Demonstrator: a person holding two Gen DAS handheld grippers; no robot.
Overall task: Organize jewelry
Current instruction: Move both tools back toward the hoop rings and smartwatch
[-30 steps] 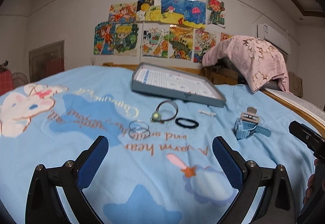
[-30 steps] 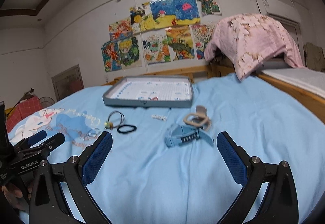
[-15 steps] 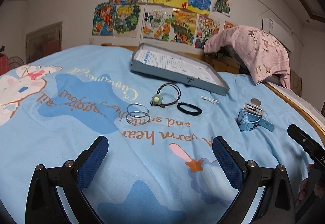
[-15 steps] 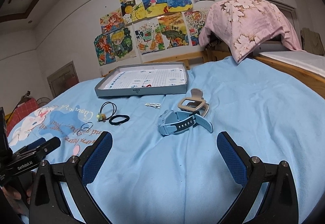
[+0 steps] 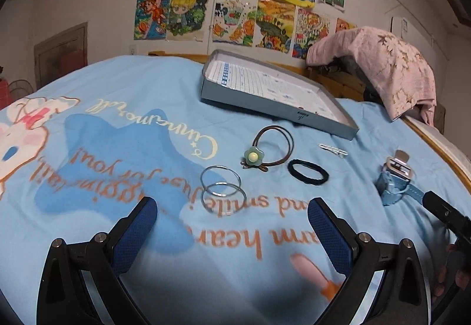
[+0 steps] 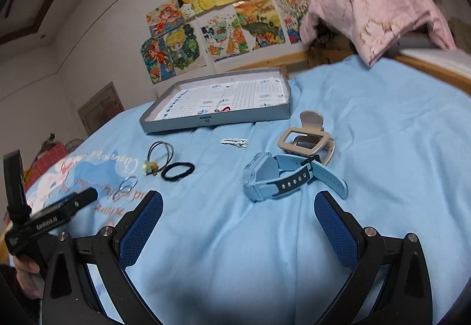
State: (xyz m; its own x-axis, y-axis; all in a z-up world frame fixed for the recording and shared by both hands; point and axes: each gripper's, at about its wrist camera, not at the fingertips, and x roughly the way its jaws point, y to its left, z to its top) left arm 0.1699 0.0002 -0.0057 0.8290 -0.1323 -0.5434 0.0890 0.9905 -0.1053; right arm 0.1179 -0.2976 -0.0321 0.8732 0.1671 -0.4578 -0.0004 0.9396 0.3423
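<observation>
On the blue bedspread lie two silver hoop rings (image 5: 222, 189), a brown hair tie with a green flower (image 5: 266, 148), a black hair tie (image 5: 307, 172), a small white clip (image 5: 332, 148) and a blue watch (image 6: 282, 177) beside a beige buckle piece (image 6: 306, 142). A flat grey tray (image 5: 276, 113) lined with gridded paper sits behind them. My left gripper (image 5: 231, 217) is open just short of the hoops. My right gripper (image 6: 238, 216) is open just short of the blue watch. Neither holds anything.
A pink flowered cloth (image 5: 391, 71) is draped over something at the far right by the wooden bed frame (image 6: 435, 69). Drawings (image 5: 244, 4) hang on the wall behind. The left handheld device and a hand (image 6: 26, 266) show at the right view's left edge.
Both grippers have come lower and closer to the items: the left toward the silver hoops, the right toward the blue watch. Both stayed open.
</observation>
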